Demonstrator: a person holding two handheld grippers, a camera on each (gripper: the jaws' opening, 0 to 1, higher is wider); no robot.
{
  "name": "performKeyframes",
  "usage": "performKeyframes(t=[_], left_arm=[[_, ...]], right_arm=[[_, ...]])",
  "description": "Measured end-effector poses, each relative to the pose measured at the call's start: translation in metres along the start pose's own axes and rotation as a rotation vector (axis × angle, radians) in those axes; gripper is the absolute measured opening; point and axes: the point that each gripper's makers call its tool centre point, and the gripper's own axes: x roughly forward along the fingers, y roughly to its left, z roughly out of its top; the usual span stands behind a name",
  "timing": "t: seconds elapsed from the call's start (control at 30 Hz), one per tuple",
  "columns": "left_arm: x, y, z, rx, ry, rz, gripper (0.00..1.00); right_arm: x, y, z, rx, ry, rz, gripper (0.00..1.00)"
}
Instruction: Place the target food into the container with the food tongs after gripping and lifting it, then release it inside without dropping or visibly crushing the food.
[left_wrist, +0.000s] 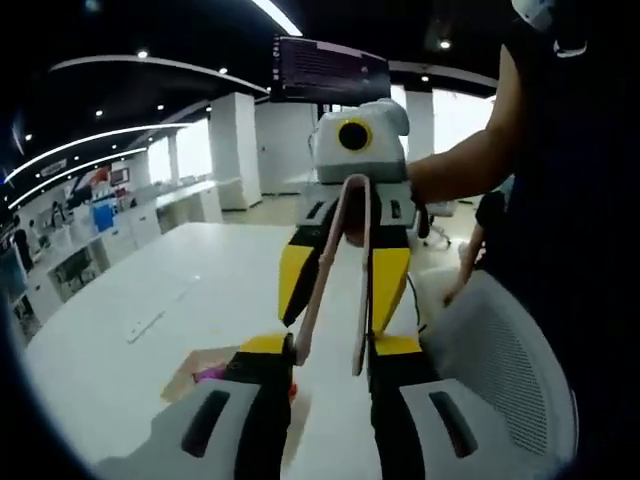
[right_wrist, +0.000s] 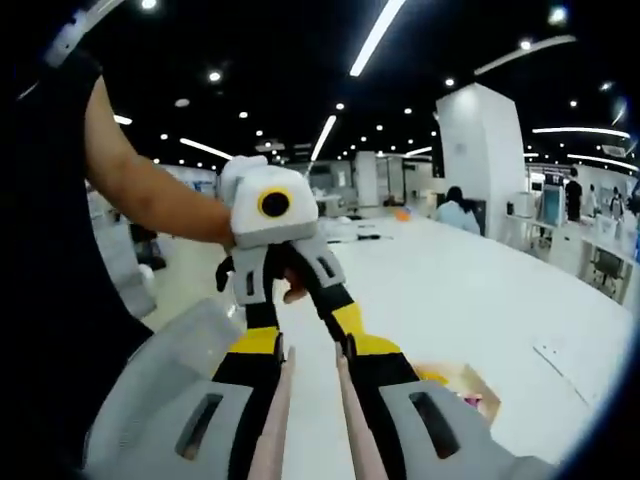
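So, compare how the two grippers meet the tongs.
The right gripper has the pink tongs lying lengthwise between its jaws; the left gripper meets only their tips. The tongs' loop sits at the right gripper's base, away from the left gripper. Both face each other over the table.

An open-plan office: rows of desks (left_wrist: 150, 215) at ten o'clock, white pillars (right_wrist: 480, 150), strip ceiling lights (right_wrist: 375, 35), mesh chair (left_wrist: 505, 365).

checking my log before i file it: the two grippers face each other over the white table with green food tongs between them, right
Not quite. The food tongs are pink, not green; the left gripper view shows this. The rest holds: the left gripper and the right gripper face each other over the white table with the tongs between them.
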Motion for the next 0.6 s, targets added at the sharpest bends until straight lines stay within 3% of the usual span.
performKeyframes(t=[0.2,0.6], left_arm=[[0.003,-0.004,-0.002,-0.015,0.027,-0.044,0.29],[0.01,-0.013,-0.005,0.046,0.076,-0.091,0.13]], right_arm=[[0.002,0.004,0.001,0.003,-0.026,0.016,0.24],[-0.002,0.002,-0.007,0.095,-0.025,0.0,0.21]])
